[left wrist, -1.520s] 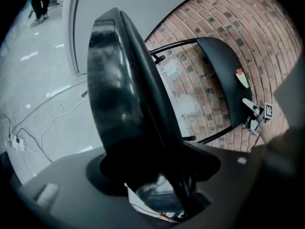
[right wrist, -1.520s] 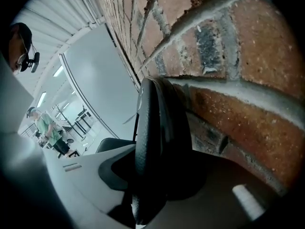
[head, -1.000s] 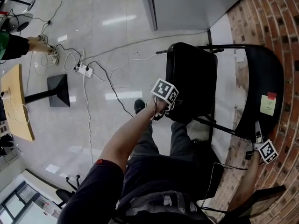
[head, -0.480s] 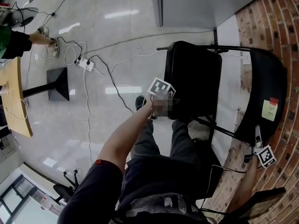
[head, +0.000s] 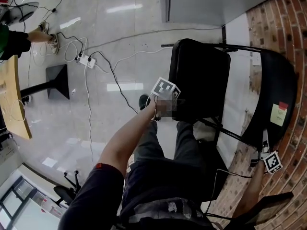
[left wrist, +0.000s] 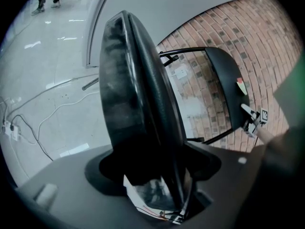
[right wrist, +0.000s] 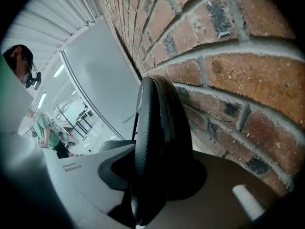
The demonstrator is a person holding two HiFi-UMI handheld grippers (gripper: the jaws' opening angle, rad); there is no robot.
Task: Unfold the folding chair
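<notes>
left gripper: jaws clamped on the chair's seat.
right gripper: jaws clamped on the backrest, beside the brick wall.

folding chair | black, padded, metal frame | seat tilted, partly unfolded | beside brick wall

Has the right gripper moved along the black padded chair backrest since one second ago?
No. The right gripper sits as far below the yellow sticky note on the black padded backrest as before.
</notes>
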